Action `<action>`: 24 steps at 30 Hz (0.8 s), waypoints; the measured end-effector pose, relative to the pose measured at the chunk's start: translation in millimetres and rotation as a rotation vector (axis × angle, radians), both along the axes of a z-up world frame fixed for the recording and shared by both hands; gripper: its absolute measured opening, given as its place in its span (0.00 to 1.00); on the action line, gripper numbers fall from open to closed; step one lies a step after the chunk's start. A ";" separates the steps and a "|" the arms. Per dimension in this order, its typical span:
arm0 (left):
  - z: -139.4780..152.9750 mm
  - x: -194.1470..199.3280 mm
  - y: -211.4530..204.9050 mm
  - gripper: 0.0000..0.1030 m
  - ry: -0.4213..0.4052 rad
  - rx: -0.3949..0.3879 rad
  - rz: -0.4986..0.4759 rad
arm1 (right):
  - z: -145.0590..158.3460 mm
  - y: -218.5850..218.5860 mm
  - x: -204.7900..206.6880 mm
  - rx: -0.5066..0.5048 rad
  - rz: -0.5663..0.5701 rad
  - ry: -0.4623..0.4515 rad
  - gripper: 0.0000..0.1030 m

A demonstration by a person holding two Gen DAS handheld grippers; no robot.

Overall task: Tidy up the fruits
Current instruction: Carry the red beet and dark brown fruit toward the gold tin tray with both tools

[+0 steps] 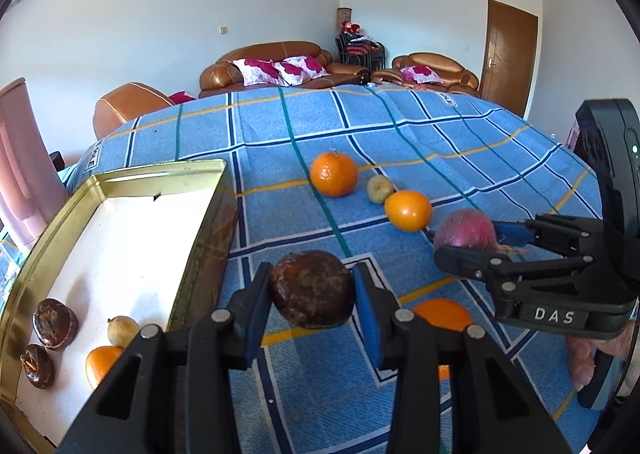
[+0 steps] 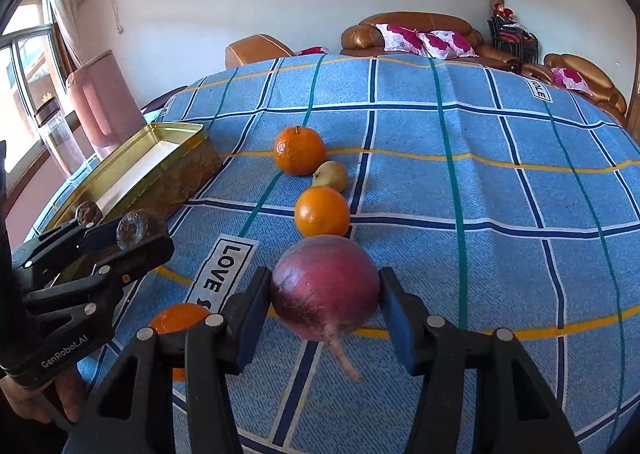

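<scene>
My left gripper is shut on a dark brown round fruit, held just right of a gold tin. The same gripper and the tin show at the left of the right wrist view. My right gripper has both pads against a purple-red radish with a pale root tail, which rests on the blue checked cloth. In the left wrist view that gripper and radish sit at the right. Inside the tin lie two brown fruits, a pale fruit and an orange.
Three oranges and a small yellow-green fruit lie loose on the cloth, in a line beyond the radish. A pink jug stands past the tin. Brown sofas are behind the table.
</scene>
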State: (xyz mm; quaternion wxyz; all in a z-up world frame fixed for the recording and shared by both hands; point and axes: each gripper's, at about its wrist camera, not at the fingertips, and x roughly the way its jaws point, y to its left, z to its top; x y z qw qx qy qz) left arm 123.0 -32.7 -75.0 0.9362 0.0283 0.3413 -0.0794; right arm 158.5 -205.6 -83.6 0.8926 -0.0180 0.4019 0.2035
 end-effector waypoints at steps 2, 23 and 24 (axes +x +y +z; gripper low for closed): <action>1.0 0.3 2.7 0.40 -0.002 -0.016 0.001 | 0.4 1.2 -1.7 -0.008 -0.004 -0.008 0.54; 13.8 -17.6 10.1 0.40 -0.129 -0.027 0.053 | 20.3 -1.8 -20.3 0.043 0.020 -0.139 0.53; 14.0 -17.7 10.2 0.40 -0.131 -0.026 0.054 | 21.1 -1.8 -21.2 0.046 0.024 -0.145 0.54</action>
